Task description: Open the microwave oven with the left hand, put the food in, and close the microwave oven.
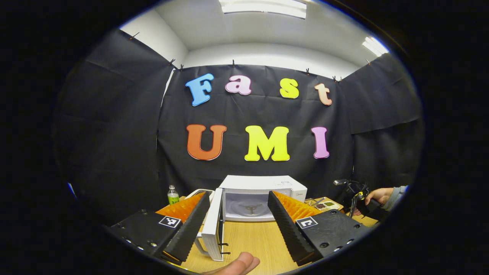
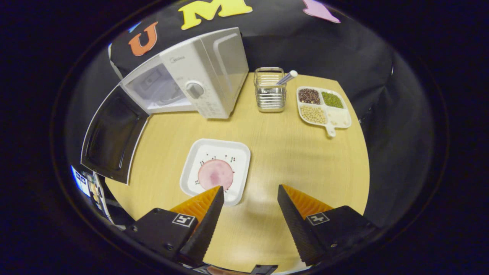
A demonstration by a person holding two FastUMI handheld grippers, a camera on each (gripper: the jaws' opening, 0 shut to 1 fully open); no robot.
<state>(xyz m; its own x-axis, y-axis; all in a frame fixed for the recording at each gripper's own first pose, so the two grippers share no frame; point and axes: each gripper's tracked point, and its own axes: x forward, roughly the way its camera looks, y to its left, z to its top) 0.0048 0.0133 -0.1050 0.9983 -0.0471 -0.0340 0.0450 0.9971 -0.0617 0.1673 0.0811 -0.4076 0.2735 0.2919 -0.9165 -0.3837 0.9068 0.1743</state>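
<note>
Your left gripper [image 1: 238,214] is spread wide, pinching nothing, held level and low over the surface [image 1: 252,238], aimed straight at the microwave [image 1: 263,194]. A fingertip [image 1: 238,264] of yours pokes in at the bottom edge. The microwave door [image 1: 214,225] is swung fully open toward you, edge-on between the fingers; the cavity with its turntable [image 1: 250,208] is visible. A bottle [image 1: 173,195] stands left of the oven; farther right, your other hand [image 1: 378,195] holds the other gripper's handle, sleeve showing.

Your right gripper [image 2: 250,198] is also spread, pinching nothing, tilted down over the surface [image 2: 298,152]. Just ahead of its left finger sits the white square plate [image 2: 237,151] with the pink round food [image 2: 215,173] on it; that fingertip overlaps the plate's near edge, contact can't be told. Beyond, the microwave [image 2: 202,76] stands with its door [image 2: 110,137] open to the left. To its right a wire holder [image 2: 269,89] with a utensil, then a divided dish of beans [image 2: 323,107]. Wood surface, black cloth walls, white ceiling with light panels [image 1: 263,7].
</note>
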